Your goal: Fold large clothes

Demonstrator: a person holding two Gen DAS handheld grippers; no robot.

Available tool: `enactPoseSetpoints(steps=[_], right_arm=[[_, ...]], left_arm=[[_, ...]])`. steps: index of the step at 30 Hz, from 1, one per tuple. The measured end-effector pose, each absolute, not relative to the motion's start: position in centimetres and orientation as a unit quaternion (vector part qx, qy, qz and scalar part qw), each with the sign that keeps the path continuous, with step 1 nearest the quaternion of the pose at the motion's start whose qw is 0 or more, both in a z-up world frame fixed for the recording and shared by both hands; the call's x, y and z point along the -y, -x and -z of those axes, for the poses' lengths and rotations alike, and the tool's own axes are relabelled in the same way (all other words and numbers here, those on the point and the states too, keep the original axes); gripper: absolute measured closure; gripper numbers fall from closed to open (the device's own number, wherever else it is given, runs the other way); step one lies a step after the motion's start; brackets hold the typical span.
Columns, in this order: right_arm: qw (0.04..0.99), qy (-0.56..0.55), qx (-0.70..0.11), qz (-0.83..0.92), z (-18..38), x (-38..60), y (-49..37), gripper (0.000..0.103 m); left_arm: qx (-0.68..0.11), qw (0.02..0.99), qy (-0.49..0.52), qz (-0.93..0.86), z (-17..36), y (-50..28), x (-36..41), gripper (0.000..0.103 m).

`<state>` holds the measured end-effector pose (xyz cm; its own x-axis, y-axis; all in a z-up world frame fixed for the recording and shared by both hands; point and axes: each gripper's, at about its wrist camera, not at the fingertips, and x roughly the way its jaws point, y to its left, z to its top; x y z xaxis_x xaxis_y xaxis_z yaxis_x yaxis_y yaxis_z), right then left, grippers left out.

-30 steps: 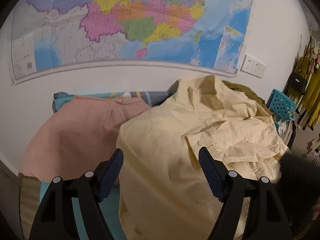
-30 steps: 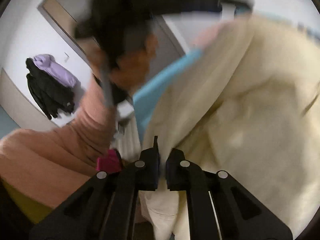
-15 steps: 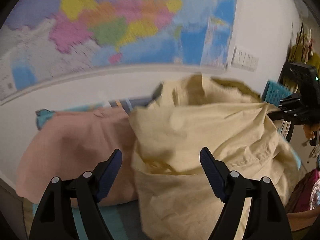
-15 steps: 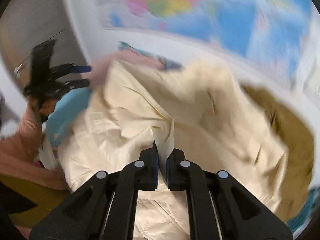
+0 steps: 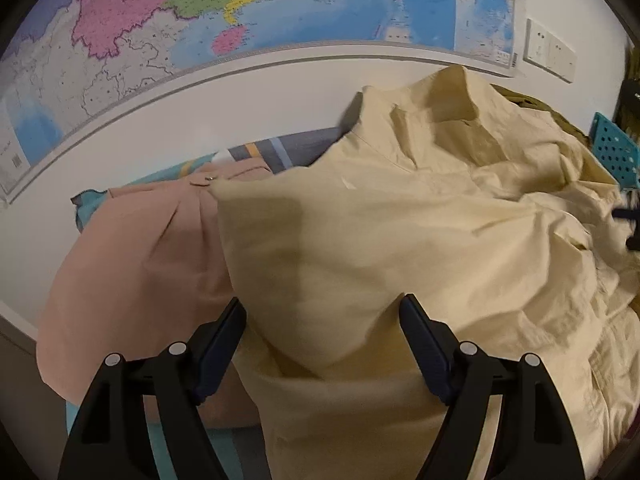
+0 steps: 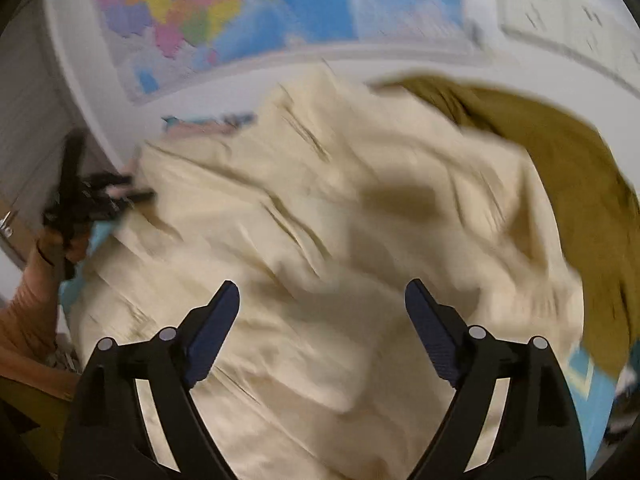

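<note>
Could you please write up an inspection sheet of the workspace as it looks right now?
Surface: teal sheet, mostly covered by clothes.
Job's things: cream shirt spread rumpled, collar toward the wall; pink garment lies beside it, its edge under the shirt; olive garment at the shirt's far side.
Clutter: teal perforated basket at the edge.
Grippers: left gripper open over the shirt's near fold; right gripper is opening above the shirt, nothing pinched.
Cables: nothing seen.
Surroundings: wall map, wall sockets, white wall.

both wrist views angled down, close over cream shirt (image 5: 400, 220), wall map (image 5: 280, 0) shared
</note>
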<state>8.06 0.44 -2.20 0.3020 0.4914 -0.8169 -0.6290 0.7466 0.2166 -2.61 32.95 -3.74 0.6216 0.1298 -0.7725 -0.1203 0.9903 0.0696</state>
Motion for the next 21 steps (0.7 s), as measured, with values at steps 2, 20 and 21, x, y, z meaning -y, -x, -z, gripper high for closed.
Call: enactPoseSetpoints(steps=[2,20,21], right_arm=[[0.791,0.052,-0.5,-0.348,3.7,0.6,-7.9,0.019],[0.825,0.019,-0.47,-0.314,3.6,1.4,-11.0,0.1],[0.819,0.016,-0.483,-0.308,4.2,1.3,-11.3,0.097]], left_arm=[[-0.43,0.9,-0.006,-0.074,4.0,2.0,-32.9,0.026],[-0.458,0.881,-0.026,-0.118,5.9,-2.7,-31.7,0.026],[-0.462,0.878,-0.035,-0.119,6.3,-2.9,-31.5,0.025]])
